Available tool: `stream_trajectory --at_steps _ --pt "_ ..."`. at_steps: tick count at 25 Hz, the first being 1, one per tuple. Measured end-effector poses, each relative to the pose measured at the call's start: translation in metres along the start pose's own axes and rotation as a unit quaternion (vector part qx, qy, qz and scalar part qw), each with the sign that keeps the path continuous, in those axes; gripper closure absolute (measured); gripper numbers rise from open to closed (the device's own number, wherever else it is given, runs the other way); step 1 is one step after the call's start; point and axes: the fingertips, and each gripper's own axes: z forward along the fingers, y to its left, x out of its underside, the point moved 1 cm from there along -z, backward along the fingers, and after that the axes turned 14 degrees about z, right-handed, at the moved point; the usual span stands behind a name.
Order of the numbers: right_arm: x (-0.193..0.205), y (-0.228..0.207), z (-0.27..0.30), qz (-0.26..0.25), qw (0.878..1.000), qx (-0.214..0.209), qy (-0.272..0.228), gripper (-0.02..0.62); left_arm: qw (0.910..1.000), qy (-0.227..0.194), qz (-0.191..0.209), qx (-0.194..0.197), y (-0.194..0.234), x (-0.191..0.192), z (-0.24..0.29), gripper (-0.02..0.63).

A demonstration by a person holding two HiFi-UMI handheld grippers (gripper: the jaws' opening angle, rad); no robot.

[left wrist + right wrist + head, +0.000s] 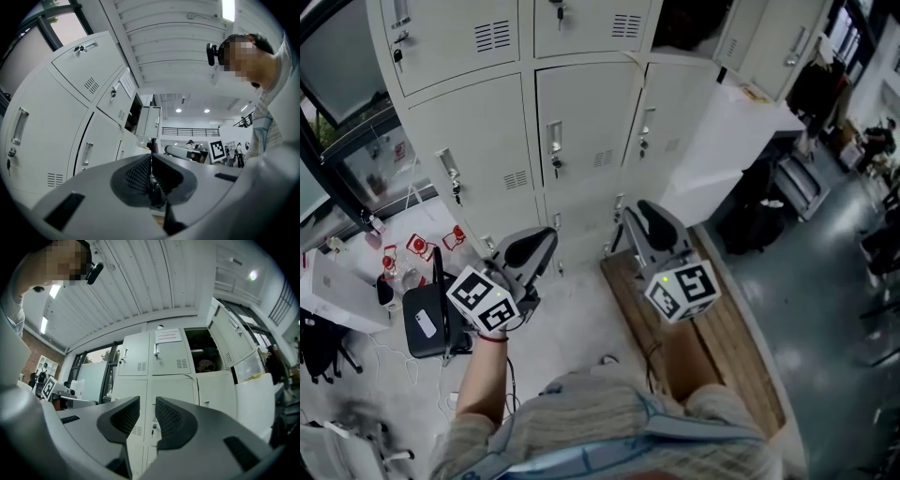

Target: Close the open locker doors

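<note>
Locker doors (581, 117) ahead of the fingers (197, 437) are smooth, matt, light-grey painted sheet metal; the fingers themselves matt grey plastic with ribbed dark pads (168, 417); the board (745, 347) beneath them bare wood, the floor (825, 281) beside it glossy.

Bare floor (581, 309) clear in front of the locker bank (581, 122), closed doors flush along it, open locker door (733, 141) swung out at right into the passage, wooden platform (741, 347) low on right-hand floor, black box (427, 323) and loose clutter at left.

Left tongs (151, 158) closed, right tongs (147, 403) slightly parted
</note>
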Motion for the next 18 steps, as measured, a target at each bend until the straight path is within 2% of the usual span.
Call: stream_trajectory --at_steps 7,18 --pt "-0.031 -0.03 -0.013 -0.024 0.999 0.026 -0.023 0.492 0.9996 -0.007 0.003 0.026 -0.003 -0.002 0.028 0.601" --pt "-0.073 -0.142 -0.02 -0.036 0.998 0.039 -0.028 0.492 0.9991 -0.022 0.012 0.035 0.005 -0.007 0.145 0.601"
